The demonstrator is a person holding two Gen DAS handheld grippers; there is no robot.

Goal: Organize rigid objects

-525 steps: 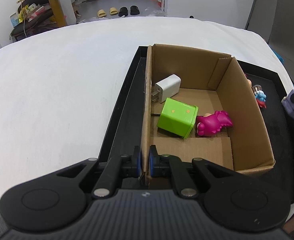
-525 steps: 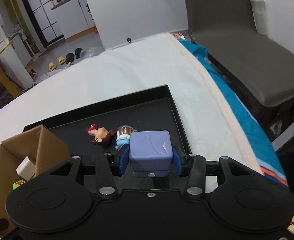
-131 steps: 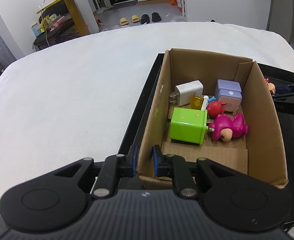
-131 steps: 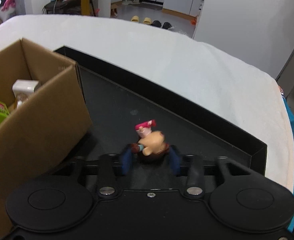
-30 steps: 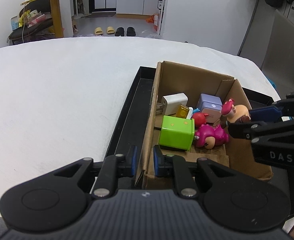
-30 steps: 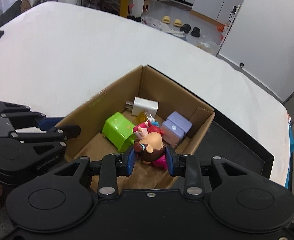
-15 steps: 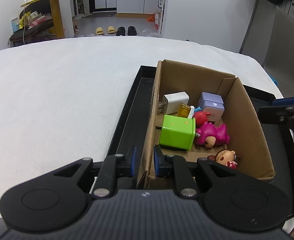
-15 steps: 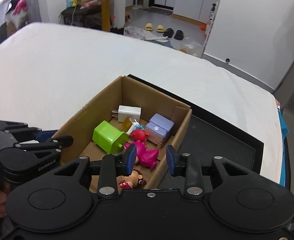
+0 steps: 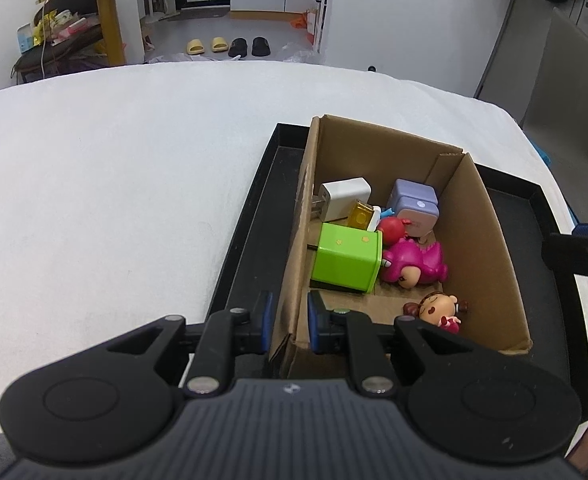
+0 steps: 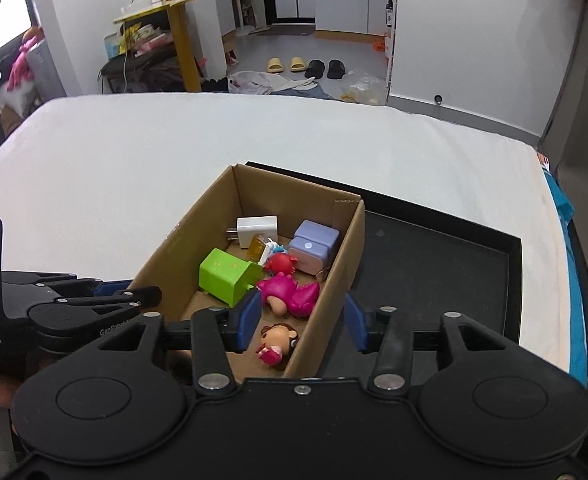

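Since a second ago the doll [image 10: 276,341] has left the right gripper [image 10: 299,326] and lies in the near corner of the box [image 10: 347,256]; that gripper's fingers are opening with nothing between them, above the box's near right wall. To finish cleanly, lift clear without clipping that wall. The left gripper [image 9: 290,322] is clamped on the box's near left wall, steadying it. The tray [image 10: 433,264] right of the box looks bare, so little seems left. A charger [image 9: 343,200], green cube [image 9: 347,258], pink toy [image 9: 415,262] and purple block [image 9: 415,208] crowd the far half.
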